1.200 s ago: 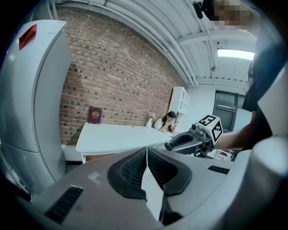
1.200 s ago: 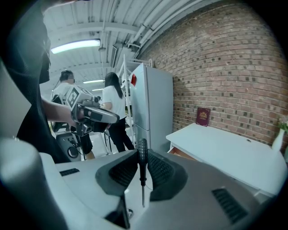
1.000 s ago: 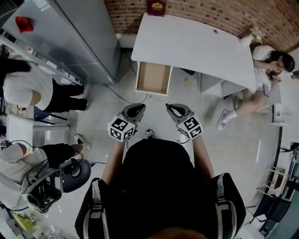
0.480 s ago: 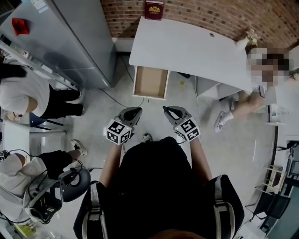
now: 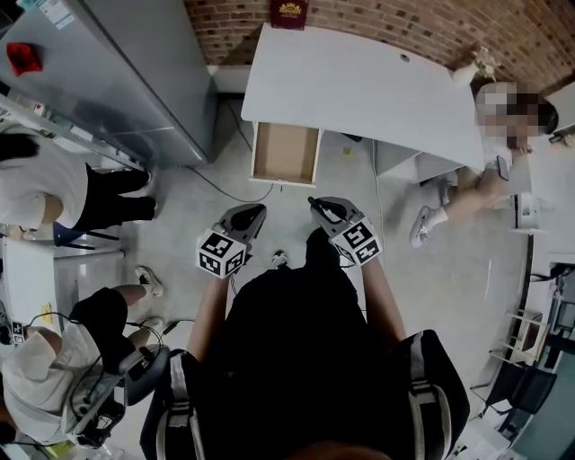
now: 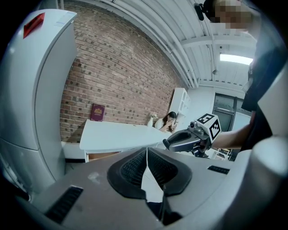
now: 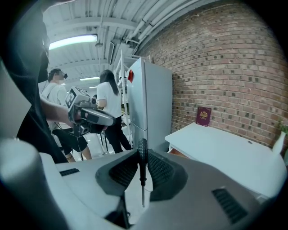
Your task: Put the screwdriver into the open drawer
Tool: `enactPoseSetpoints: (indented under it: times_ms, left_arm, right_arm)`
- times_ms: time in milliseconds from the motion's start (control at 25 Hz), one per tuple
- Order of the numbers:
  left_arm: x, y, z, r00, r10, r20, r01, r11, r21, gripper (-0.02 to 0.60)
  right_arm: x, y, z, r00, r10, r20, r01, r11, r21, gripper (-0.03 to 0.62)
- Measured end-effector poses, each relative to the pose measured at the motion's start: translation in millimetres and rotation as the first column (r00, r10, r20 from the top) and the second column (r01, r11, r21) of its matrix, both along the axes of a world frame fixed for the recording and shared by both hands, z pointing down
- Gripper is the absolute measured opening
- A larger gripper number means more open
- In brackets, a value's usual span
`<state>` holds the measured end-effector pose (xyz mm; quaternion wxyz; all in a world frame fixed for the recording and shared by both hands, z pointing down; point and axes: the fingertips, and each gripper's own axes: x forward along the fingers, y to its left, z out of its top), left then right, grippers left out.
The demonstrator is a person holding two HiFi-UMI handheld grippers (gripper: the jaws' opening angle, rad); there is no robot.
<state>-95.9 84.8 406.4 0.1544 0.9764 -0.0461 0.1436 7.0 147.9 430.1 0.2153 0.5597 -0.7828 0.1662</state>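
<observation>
One screwdriver (image 7: 142, 173) is pinched upright between the right gripper's (image 7: 142, 157) jaws, handle up and shaft down. Only that gripper's own view shows it; the head view does not. The left gripper (image 6: 147, 166) has its jaws pressed together. Ahead of both, well apart, the drawer (image 5: 287, 153) stands open under a white desk (image 5: 359, 90), its brown bottom showing. The floor (image 5: 449, 269) is grey, with a brick wall (image 5: 404, 27) behind the desk.
</observation>
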Motion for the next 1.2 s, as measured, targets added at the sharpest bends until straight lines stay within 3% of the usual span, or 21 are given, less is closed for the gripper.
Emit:
enactPoseSetpoints:
  times_ms: [480, 640, 1200]
  left_arm:
    - [25, -28, 9, 0.996, -0.076, 0.036, 0.077, 0.997, -0.022, 0.02]
    - [37, -40, 18, 0.993, -0.092, 0.074, 0.093, 0.996, -0.007, 0.02]
    - [64, -71, 45, 0.977, -0.168, 0.13, 0.179, 0.98, -0.087, 0.02]
  right_arm:
    - [25, -37, 20, 0.995, -0.101, 0.017, 0.102, 0.994, -0.042, 0.123]
    - [39, -50, 34, 0.988, -0.151, 0.001, 0.151, 0.985, -0.078, 0.123]
    - [72, -90, 83, 0.957, -0.288, 0.04, 0.29, 0.939, -0.182, 0.123]
